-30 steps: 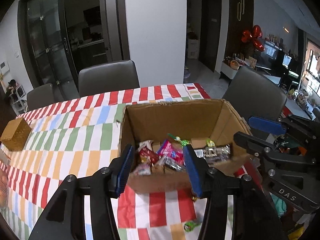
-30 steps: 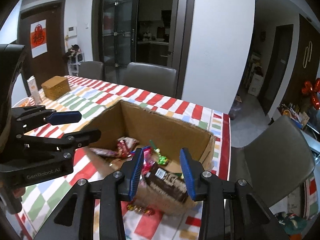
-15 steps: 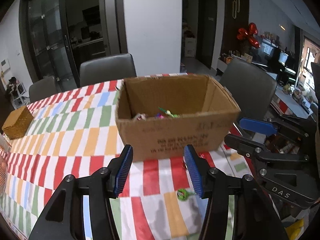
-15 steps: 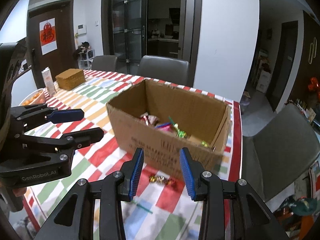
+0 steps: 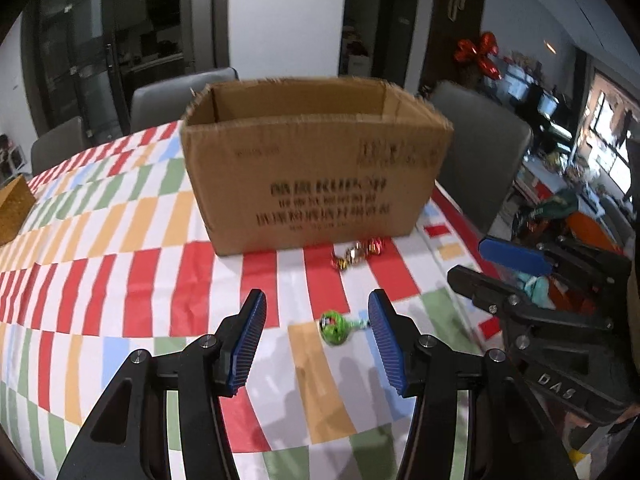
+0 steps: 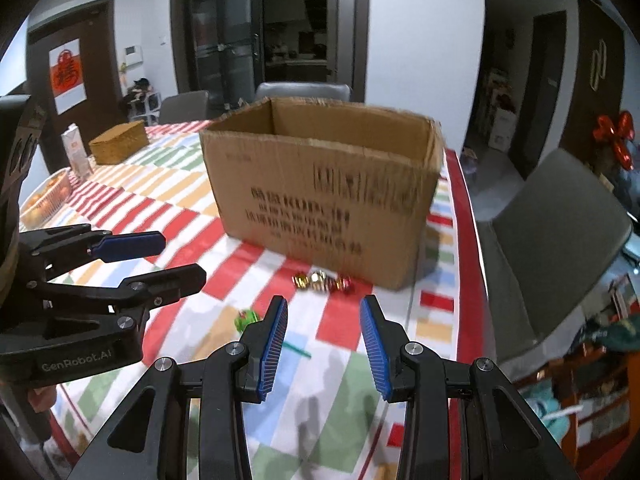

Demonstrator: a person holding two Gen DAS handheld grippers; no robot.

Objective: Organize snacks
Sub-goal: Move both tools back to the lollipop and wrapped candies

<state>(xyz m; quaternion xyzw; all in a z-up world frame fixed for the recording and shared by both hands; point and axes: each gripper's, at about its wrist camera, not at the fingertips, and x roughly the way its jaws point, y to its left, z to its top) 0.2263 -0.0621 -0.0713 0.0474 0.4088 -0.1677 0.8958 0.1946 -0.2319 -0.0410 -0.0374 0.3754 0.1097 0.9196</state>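
Left wrist view: the left claw [image 5: 316,314] hangs released over the worktop [image 5: 100,264], which is covered by a checked cloth in red, orange, green and blue. Its blue pads [image 5: 252,340] stand apart with nothing pressed between them. A green wrapped lollipop [image 5: 335,325] lies on the cloth between the pads, nearer the right-hand one and clear of both. Beyond the claw tips, a cluster of red and gold wrapped candies [image 5: 357,254] sits just beside the near wall of the cardboard box [image 5: 312,176]. The box stands upright, top open, its contents hidden from this angle. To the right of the claw, the right claw [image 5: 496,264] shows side-on, jaws parted. A woven box [image 5: 12,208] sits far left

Right wrist view: the right claw [image 6: 323,318] is released and holds nothing; its blue pads [image 6: 374,344] stand apart above the cloth. The wrapped candies [image 6: 322,281] lie just ahead of the tips, at the foot of the cardboard box [image 6: 320,188]. The lollipop [image 6: 246,319] lies just left of the left-hand pad, its stick [image 6: 296,349] trailing between the pads. Left of this claw, the left claw [image 6: 176,256] shows side-on, jaws parted. The woven box [image 6: 118,147], a carton [image 6: 76,152] and a fruit bowl [image 6: 42,200] stand far left
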